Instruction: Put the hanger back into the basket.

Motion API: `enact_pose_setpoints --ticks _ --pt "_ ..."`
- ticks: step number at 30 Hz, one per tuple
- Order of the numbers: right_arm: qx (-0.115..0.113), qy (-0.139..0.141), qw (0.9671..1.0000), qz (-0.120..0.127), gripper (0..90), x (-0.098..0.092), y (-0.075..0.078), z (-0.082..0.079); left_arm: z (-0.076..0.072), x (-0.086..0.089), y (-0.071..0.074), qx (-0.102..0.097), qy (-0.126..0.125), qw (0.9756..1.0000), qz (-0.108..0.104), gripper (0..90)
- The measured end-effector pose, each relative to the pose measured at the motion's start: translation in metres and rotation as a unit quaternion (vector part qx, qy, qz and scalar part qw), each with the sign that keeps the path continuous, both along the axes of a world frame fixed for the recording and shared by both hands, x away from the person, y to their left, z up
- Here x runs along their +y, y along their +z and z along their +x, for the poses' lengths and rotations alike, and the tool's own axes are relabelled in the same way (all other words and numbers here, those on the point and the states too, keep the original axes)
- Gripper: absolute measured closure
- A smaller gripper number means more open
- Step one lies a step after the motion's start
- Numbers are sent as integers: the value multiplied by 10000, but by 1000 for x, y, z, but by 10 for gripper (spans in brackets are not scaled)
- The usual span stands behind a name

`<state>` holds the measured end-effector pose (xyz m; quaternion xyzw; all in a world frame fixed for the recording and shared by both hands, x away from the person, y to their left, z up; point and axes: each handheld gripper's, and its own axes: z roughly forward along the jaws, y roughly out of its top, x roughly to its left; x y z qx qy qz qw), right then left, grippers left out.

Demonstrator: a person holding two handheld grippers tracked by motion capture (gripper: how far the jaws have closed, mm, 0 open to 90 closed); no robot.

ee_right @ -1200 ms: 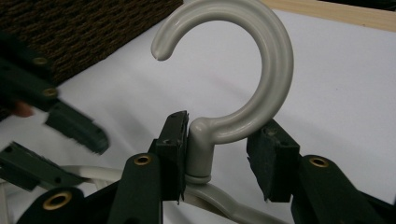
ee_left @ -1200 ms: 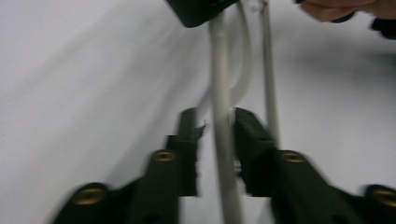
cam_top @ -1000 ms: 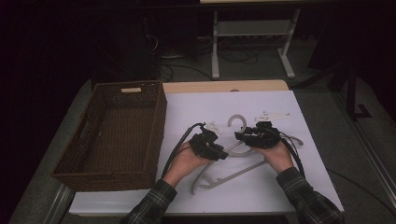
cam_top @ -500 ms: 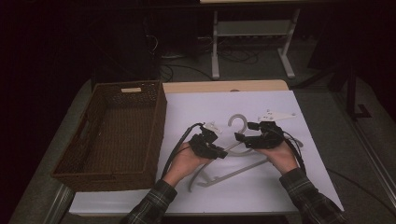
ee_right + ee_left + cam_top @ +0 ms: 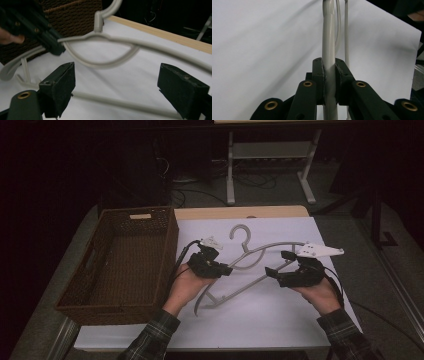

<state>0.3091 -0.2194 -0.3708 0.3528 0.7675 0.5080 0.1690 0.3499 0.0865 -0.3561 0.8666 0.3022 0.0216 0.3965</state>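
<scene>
A grey plastic hanger lies slanted over the white table cover, its hook toward the far side. My left gripper is shut on the hanger's left shoulder; in the left gripper view the pads pinch the grey bar tightly. My right gripper is open by the hanger's right half. In the right gripper view its jaws stand wide apart, the right gripper straddles the hanger's lower bar, and the curved shoulder and the left gripper lie beyond.
A dark brown wicker basket with nothing in it stands at the table's left, close to the left hand. The white cover spreads in front of and right of the hands. A wooden table edge runs along the far side.
The hanger has swung so its hook sits farther from the person. The right hand has drawn a little to the right; the left gripper keeps its hold.
</scene>
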Motion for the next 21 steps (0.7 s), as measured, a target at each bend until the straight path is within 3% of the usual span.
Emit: enact_pose_setpoints --ticks 13,21 --pt "-2 -37 9999 -113 123 -22 -11 -16 1 32 38 -189 423 9989 -13 811" --pt "53 -52 9999 -134 115 -32 -18 -23 3 63 59 -281 685 9972 -56 811"
